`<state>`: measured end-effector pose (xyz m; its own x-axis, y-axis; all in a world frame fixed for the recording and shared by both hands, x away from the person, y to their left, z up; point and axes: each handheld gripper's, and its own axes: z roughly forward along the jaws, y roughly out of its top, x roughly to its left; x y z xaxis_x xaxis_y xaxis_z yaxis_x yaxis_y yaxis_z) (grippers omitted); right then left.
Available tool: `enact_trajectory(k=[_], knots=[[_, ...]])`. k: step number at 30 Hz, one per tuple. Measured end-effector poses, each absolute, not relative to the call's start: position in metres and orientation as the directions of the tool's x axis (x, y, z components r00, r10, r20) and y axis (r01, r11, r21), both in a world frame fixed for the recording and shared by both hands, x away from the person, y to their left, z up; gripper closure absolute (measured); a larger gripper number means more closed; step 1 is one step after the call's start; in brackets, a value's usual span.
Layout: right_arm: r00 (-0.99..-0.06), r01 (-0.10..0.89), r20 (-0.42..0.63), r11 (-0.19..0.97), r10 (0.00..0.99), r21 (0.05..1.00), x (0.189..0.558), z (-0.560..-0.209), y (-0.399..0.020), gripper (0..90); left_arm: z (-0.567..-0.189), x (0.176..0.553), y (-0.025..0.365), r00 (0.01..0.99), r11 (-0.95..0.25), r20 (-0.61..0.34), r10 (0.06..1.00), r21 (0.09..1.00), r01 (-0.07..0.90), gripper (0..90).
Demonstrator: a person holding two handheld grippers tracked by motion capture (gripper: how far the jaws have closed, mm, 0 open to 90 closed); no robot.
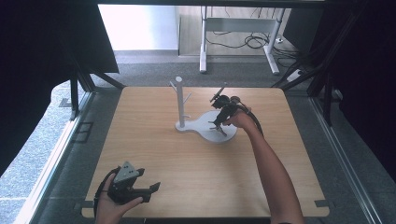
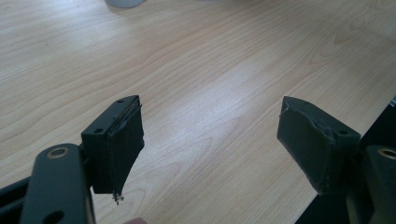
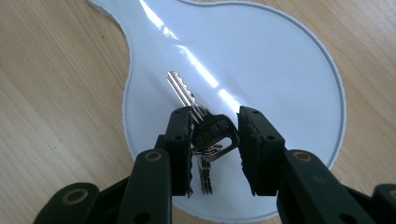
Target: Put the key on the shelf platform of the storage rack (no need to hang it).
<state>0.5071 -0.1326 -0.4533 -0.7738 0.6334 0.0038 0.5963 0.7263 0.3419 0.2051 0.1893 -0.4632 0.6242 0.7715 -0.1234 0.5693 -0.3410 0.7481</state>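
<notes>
High view: right gripper [image 1: 218, 122] sits over the round lobe of the white stand base [image 1: 205, 133], near the middle of the wooden table [image 1: 196, 172], the person's right forearm [image 1: 275, 172] reaching in from the bottom edge. White key tree [image 1: 180, 100], an upright post with short side pegs, rises from the narrow end of that base, just left of the gripper. Left gripper [image 1: 152, 189] rests at the near left corner of the table, held in the left hand [image 1: 112, 205], grey three-cornered plate on top, well apart from the stand

Right gripper view: right gripper [image 3: 215, 135] has its jaws closed in on a bunch of keys [image 3: 205, 135]; pads press the dark head of one key from both sides. That key's silver blade points up and away from the jaws over the white base [image 3: 280, 70]. A ring and at least one more key hang below the clamped head, between the jaws. Bunch is above the round lobe of the base; contact with the base surface cannot be told

Left gripper view: left gripper [image 2: 210, 140] jaws spread wide, nothing between them, bare tabletop [image 2: 196, 56] beneath. Edge of the white base [image 2: 123, 3] is just visible at the top of the frame, far from the jaws
</notes>
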Motion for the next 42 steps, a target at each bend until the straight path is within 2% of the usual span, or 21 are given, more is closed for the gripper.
enact_trajectory(k=[21, 27, 36, 42], knots=[[-0.752, 0.625, 0.015, 0.704, 0.660, 0.338, 0.510, -0.468, -0.134, 65.5, -0.464, 0.206, 0.188, 0.627, -0.346, -0.121, 0.769, 0.747, 0.568, 23.1], [-0.746, 0.628, 0.016, 0.695, 0.666, 0.350, 0.509, -0.464, -0.137, 61.5, -0.464, 0.206, 0.188, 0.629, -0.347, -0.121, 0.768, 0.746, 0.568, 23.1], [-0.735, 0.626, 0.009, 0.673, 0.678, 0.394, 0.497, -0.453, -0.149, 50.8, -0.465, 0.206, 0.185, 0.632, -0.354, -0.118, 0.766, 0.744, 0.567, 23.2], [-0.731, 0.624, 0.013, 0.660, 0.682, 0.418, 0.487, -0.449, -0.160, 47.6, -0.466, 0.207, 0.182, 0.634, -0.359, -0.116, 0.765, 0.741, 0.568, 23.2]])
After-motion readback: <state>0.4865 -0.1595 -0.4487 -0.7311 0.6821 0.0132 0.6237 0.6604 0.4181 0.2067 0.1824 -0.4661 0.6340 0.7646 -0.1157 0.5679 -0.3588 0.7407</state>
